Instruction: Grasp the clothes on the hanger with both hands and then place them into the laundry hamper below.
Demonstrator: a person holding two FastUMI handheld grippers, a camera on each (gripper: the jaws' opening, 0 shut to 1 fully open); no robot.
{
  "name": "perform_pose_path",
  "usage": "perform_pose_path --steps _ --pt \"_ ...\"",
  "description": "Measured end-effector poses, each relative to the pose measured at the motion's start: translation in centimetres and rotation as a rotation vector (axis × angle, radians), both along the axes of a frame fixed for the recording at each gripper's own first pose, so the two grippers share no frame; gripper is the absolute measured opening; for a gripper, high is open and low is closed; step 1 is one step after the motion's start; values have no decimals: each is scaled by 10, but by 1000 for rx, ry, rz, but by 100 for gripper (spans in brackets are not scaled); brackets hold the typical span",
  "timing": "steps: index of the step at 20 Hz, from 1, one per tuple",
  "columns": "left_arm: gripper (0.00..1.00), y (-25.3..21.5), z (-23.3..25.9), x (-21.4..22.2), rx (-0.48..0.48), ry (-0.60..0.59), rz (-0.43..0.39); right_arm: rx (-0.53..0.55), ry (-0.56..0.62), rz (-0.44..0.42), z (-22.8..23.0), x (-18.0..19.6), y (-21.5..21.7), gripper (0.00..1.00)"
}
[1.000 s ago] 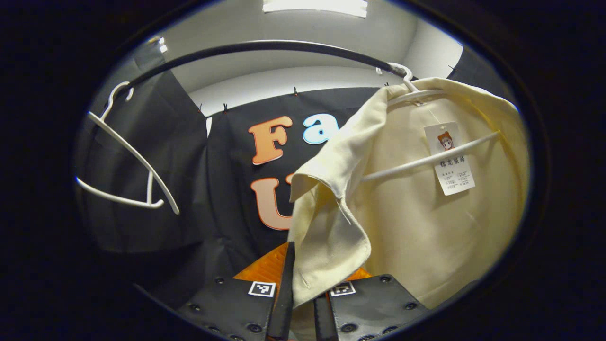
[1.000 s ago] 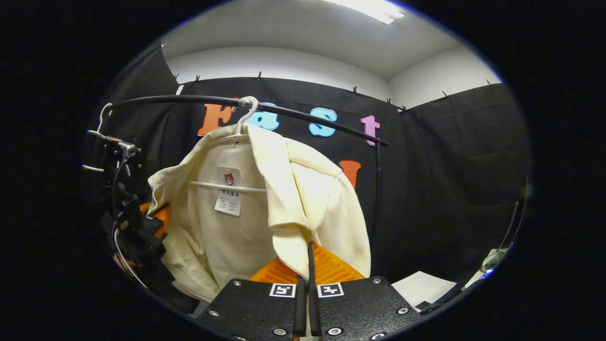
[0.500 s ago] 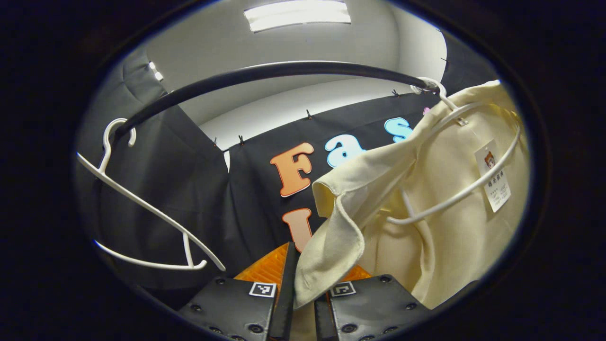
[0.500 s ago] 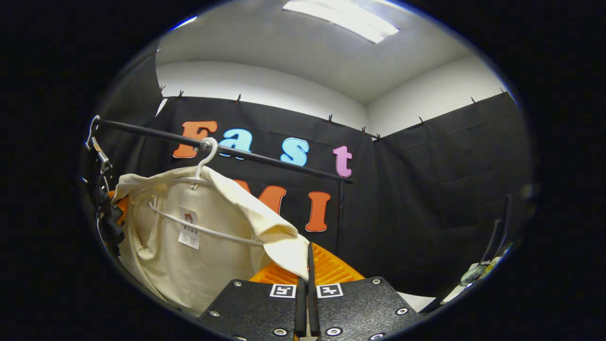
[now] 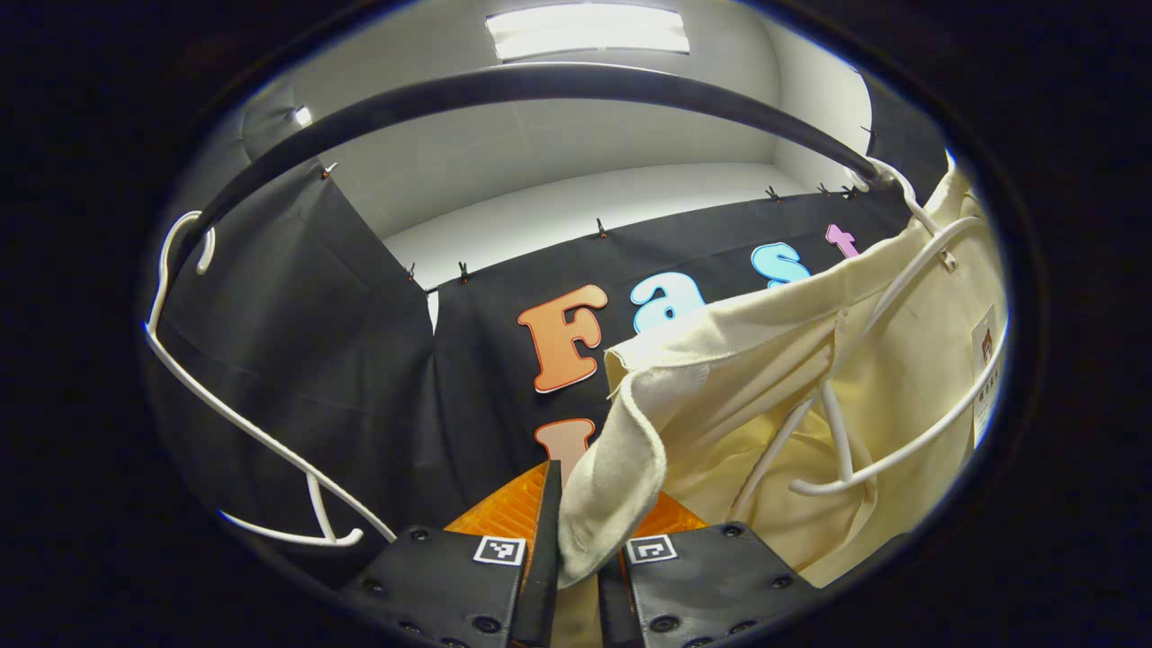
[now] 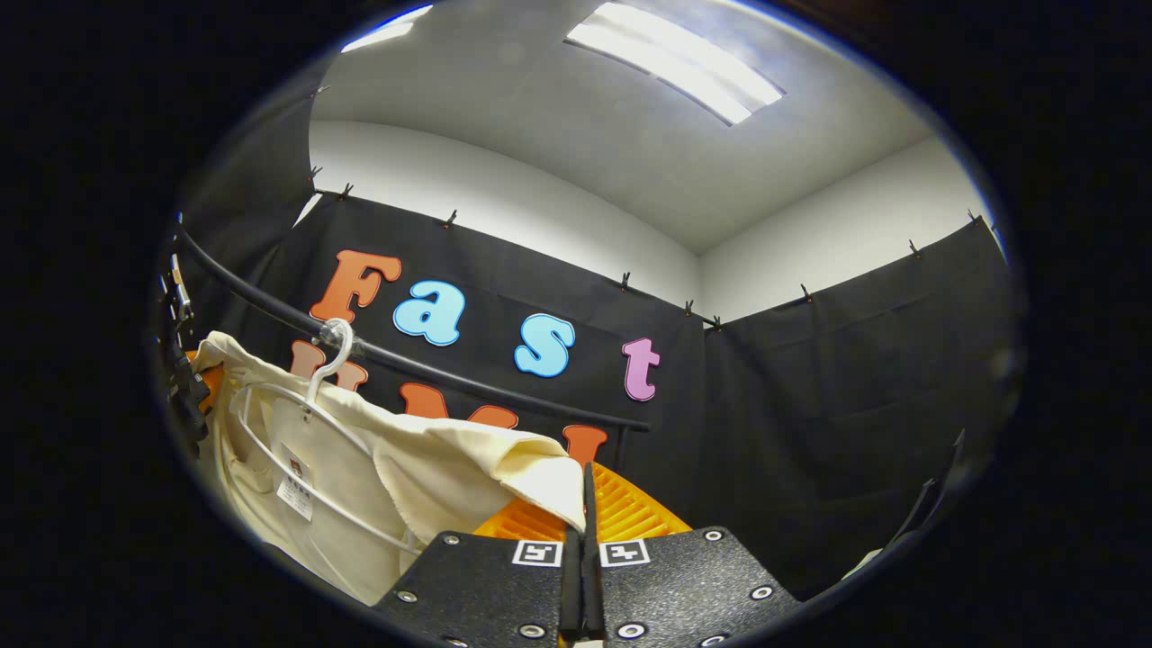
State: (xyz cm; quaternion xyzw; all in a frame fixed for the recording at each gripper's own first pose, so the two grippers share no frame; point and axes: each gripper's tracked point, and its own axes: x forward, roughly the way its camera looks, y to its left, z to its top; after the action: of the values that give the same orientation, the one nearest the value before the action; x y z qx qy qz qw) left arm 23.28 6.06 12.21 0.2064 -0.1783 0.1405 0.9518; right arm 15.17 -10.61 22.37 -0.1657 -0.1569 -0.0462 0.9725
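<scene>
You are mid-removal: the left gripper [image 5: 579, 562] and right gripper [image 6: 583, 540] each clamp an edge of the cream garment [image 5: 792, 378], stretched off its white hanger [image 5: 886, 297] at right of frame. Next, judge it needs pulling clear, then lowering toward the hamper.

Left gripper [image 5: 576, 576] and right gripper [image 6: 583, 576]: black textured plates with screws, square black-and-white markers, ribbed fingers [image 6: 630, 508].
</scene>
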Motion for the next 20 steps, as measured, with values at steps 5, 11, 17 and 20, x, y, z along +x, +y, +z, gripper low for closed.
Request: perform_pose_path --steps 5,11,17,20 --pt "27 1 7 11 -26 -33 9 12 44 18 -9 49 -8 1" --pt "27 -1 -2 26 -43 7 20 70 123 18 -61 114 -24 1" --pt "27 0 -29 26 -40 48 16 114 139 31 -95 124 -24 1" --pt "27 -2 -51 35 -33 93 7 76 214 10 -140 128 -29 1"
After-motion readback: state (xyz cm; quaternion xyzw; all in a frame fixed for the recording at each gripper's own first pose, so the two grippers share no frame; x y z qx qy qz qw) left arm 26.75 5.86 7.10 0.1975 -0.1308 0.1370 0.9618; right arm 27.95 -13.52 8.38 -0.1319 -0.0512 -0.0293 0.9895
